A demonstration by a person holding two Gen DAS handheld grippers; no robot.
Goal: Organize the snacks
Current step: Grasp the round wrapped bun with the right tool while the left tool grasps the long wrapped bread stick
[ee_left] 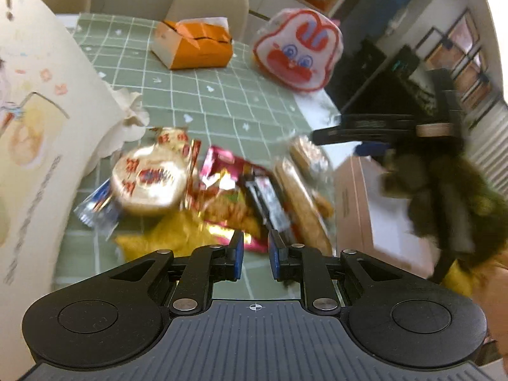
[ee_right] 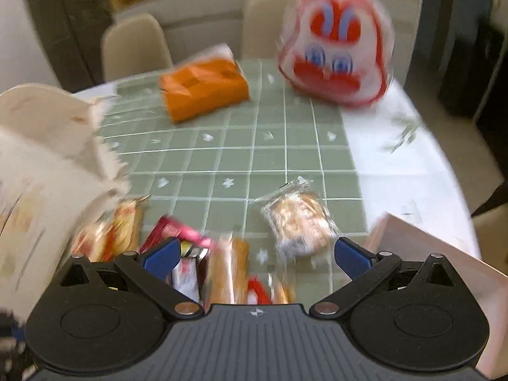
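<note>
1. Step in hand, as I judge it: the approach. Both tools hang over a loose heap of wrapped snacks [ee_left: 203, 197] on the green grid-patterned worktop [ee_left: 203, 95]; nothing is sorted yet.
2. The heap lies at the near edge of the worktop, beside a tall cream paper bag with cartoon print [ee_left: 41, 101]. In it: a round gold-and-red wrapped cake [ee_left: 149, 181], a pink foil packet [ee_left: 222, 165], long clear-wrapped biscuits [ee_left: 301, 197].
3. One clear-wrapped square rice cracker [ee_right: 298, 222] lies apart from the heap, nearer the right side.
4. Farther back: an orange folded paper box [ee_left: 193, 44] and a white-and-red rabbit-face pouch [ee_left: 298, 47], well apart from the heap.
5. Left hand-held gripper [ee_left: 256, 254]: blue pads close together with a narrow gap, nothing between them, touching nothing.
6. Right hand-held gripper [ee_right: 257, 257]: jaws spread wide, empty, above the heap's right end and the lone cracker.
7. Next move, I judge: pick one packet, lower and close on it. Views are blurred, and the overlapping slippery wrappers risk a double pick.
</note>
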